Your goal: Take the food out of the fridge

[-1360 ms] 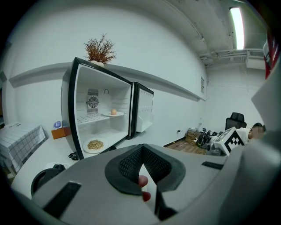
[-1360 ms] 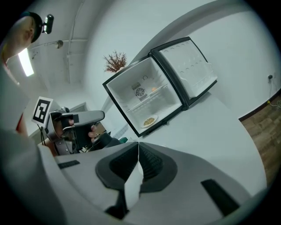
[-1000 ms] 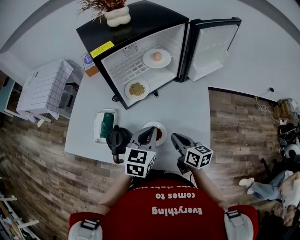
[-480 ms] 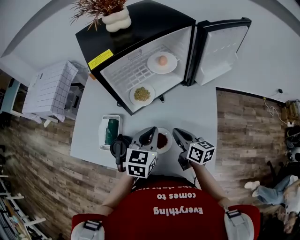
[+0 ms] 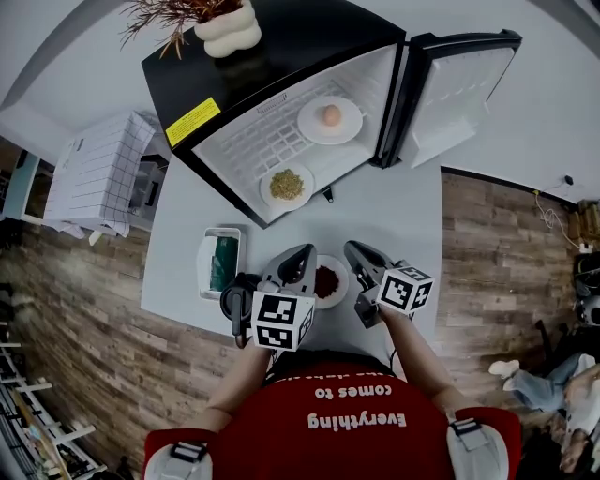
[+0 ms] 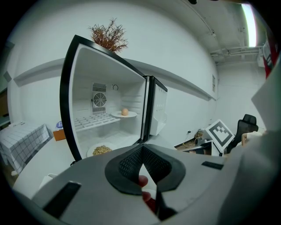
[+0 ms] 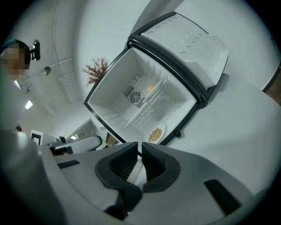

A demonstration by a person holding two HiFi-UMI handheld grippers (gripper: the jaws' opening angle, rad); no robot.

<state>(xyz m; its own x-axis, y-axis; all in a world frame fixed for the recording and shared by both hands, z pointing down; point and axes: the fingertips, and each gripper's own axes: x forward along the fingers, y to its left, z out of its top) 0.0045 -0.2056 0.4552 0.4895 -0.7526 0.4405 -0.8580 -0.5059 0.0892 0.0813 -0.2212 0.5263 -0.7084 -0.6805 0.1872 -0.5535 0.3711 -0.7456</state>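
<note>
The black fridge (image 5: 281,47) stands open on the white table (image 5: 394,216). On its wire shelf sits a plate with an egg (image 5: 330,118) (image 6: 124,113) (image 7: 150,89). A plate of yellowish food (image 5: 287,185) (image 6: 102,150) (image 7: 156,134) lies on the fridge floor. Near the table's front edge rests a plate of red food (image 5: 326,281). It lies between my left gripper (image 5: 305,253) (image 6: 141,148) and my right gripper (image 5: 352,249) (image 7: 139,147). Both point at the fridge with jaw tips together and nothing held.
A black jug (image 5: 239,298) stands just left of my left gripper. Beyond it lies a white tray with a green item (image 5: 220,261). The fridge door (image 5: 459,89) hangs open to the right. A plant in a white vase (image 5: 223,28) tops the fridge.
Both grippers have moved forward over the table's near edge toward the fridge, the right one rolling a little. The red food plate has stayed put on the table.
</note>
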